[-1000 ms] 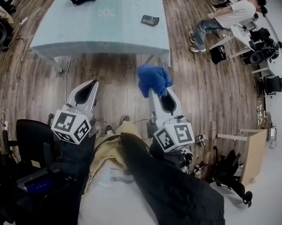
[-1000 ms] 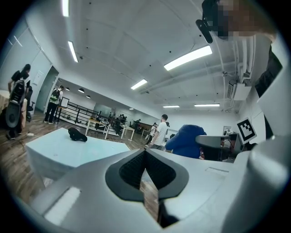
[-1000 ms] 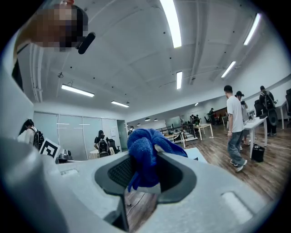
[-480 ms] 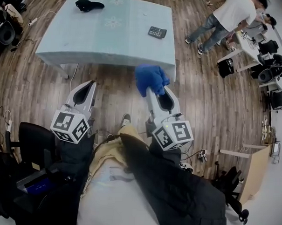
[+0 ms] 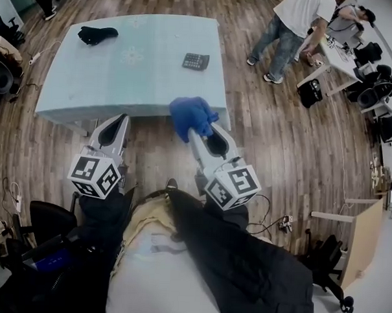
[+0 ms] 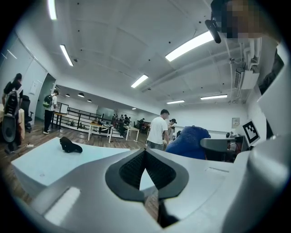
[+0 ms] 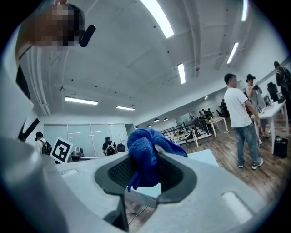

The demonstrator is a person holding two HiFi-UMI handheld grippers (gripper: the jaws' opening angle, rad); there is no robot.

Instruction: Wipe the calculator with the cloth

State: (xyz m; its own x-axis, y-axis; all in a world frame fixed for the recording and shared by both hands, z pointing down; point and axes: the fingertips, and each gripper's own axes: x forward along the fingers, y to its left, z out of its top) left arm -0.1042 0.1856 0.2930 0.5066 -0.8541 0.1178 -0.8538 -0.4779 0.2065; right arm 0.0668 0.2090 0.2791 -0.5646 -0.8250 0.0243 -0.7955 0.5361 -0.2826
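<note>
- Facing a pale-covered table [image 5: 122, 71] across a strip of wood floor, and not yet up against its near edge.
- Carrying the right gripper [image 7: 146, 169] clamped on a fold of the blue cloth [image 5: 191, 117], with most of the fabric bunched above and beyond the jaw tips.
- Carrying the left gripper [image 6: 145, 157] closed tip to tip, with nothing between its pads.
- Judging the cloth soft, light and limp. Likely to flop and drag rather than push, so best pressed down as a wad. No need to regrip, going by the firm pinch.
- Spotting the calculator [image 5: 195, 61] lying flat toward the table's right side, well apart from both grippers. Probably light, stiff and apt to skate on the tablecloth under a wipe. Worth pinning by a bare side edge with the free left gripper, clear of the keys and display.
- Cannot make out keys, display or any dirt at this range. Cannot find the calculator in either gripper view. Cannot identify the dark lump [image 5: 96, 34] near the table's far left corner.
</note>
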